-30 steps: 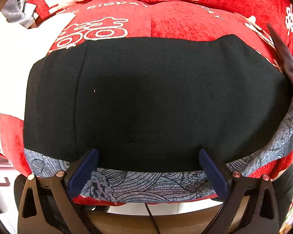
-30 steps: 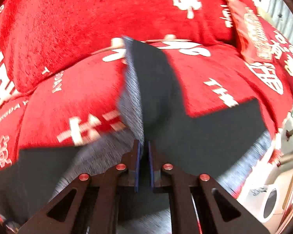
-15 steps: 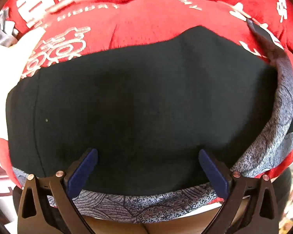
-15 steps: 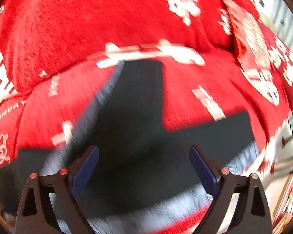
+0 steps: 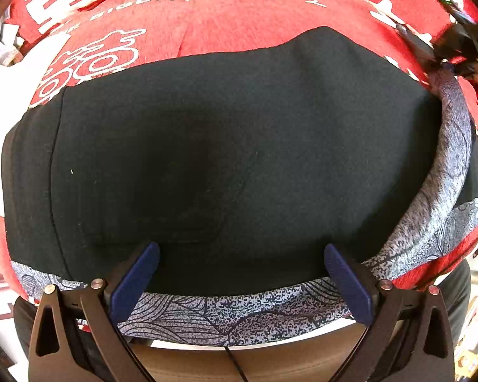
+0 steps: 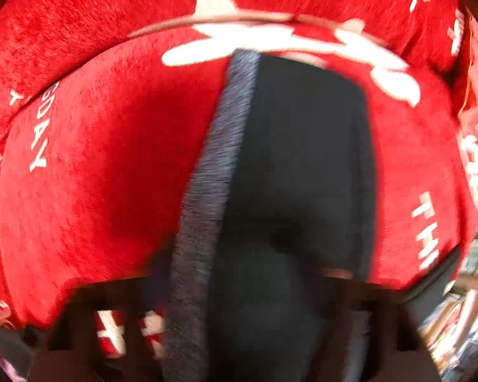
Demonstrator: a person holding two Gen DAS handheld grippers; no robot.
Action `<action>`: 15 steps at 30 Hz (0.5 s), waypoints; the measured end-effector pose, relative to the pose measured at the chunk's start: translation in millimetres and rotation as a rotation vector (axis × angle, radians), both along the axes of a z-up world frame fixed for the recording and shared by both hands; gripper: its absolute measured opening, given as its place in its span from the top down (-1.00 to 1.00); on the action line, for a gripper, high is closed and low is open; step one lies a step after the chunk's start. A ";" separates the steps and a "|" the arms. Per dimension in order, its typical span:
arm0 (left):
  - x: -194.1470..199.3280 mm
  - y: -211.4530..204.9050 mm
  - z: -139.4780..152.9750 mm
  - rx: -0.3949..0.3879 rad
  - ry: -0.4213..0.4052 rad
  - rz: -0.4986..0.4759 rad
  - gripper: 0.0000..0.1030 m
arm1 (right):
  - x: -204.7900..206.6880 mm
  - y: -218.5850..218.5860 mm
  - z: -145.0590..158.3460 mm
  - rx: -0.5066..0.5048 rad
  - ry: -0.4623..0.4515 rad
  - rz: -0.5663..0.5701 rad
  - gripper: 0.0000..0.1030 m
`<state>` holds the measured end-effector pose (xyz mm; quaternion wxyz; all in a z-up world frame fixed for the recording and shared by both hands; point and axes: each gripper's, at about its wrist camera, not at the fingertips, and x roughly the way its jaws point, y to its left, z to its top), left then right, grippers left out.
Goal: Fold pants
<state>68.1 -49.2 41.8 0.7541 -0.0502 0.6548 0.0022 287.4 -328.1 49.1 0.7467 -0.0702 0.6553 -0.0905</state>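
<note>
The left gripper [image 5: 240,267] hangs over the near edge of the black pants [image 5: 226,159] with its blue fingers [image 5: 133,280] spread wide, nothing between them but the cloth lying below. The pants lie spread flat on a red cover with white lettering [image 5: 207,25], and a grey patterned panel [image 5: 239,315] runs along their near hem and up their right side. Beyond the pants' far right corner, the right gripper [image 5: 459,47] shows as a dark blurred shape. In the right wrist view, heavily blurred, a pant leg [image 6: 302,175] stretches away over the red cover, its grey strip [image 6: 213,191] along the left. The right gripper's jaws have just been closing and are now pressed together; the blur hides whether cloth is caught between them.
</note>
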 end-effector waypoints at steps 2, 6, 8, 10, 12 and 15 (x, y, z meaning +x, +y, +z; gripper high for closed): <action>5.3 5.6 2.2 0.001 0.001 0.008 -1.00 | -16.1 -18.5 18.7 0.027 -0.052 -0.014 0.73; 9.3 7.4 15.8 -0.003 -0.042 0.022 -1.00 | -77.2 -58.0 66.8 0.067 -0.215 -0.036 0.73; 10.4 10.0 21.6 -0.017 -0.058 0.032 -1.00 | -123.7 -81.6 83.8 0.079 -0.290 -0.063 0.73; 13.5 15.5 27.7 -0.044 -0.064 0.047 -1.00 | -165.0 -105.8 92.2 0.108 -0.333 -0.119 0.73; 17.9 14.0 24.2 -0.068 -0.045 0.055 -1.00 | -196.9 -125.3 89.9 0.142 -0.347 -0.162 0.73; 16.2 -9.3 5.0 0.013 0.006 0.001 -1.00 | -229.2 -151.3 72.6 0.178 -0.377 -0.187 0.73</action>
